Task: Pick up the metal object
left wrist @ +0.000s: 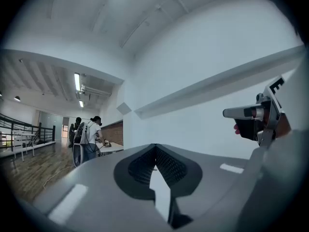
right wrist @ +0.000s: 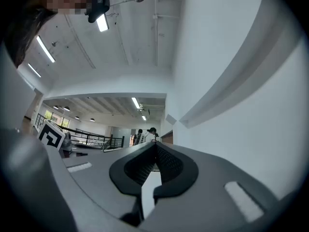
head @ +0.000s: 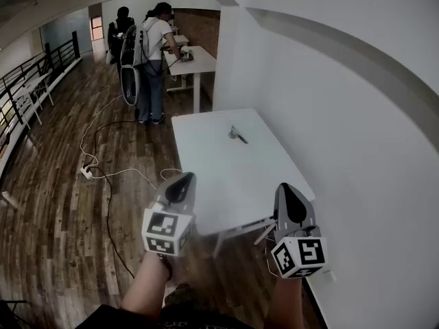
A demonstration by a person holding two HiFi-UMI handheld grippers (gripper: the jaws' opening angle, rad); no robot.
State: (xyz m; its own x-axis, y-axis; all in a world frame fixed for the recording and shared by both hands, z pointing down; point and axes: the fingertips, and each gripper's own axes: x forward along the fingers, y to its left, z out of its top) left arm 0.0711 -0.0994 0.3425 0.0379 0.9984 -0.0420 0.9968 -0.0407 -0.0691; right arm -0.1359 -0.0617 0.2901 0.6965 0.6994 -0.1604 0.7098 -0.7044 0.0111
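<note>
Two broad surfaces frame the scene: a white wall [head: 357,115] down the right side and a dark wooden floor [head: 55,211] spreading to the left. A white table [head: 226,184] stands between them with its long side against the wall. Farther back, a person [head: 154,53] in a white top stands at a second table [head: 199,60], and another person [head: 122,22] is just behind. A thin cable [head: 103,149] winds across the floor to a small power strip [head: 87,172] left of the near table.

The left gripper [head: 182,179] and the right gripper [head: 288,189] are held up side by side at the table's near end, each with its marker cube toward the camera, and they are apart from each other. In the left gripper view the two fingers meet at their tips with nothing between them. The right gripper view shows the same: fingers pressed together and empty.

The metal object [head: 237,135] lies alone on the far half of the table, towards the wall side, well apart from both grippers
</note>
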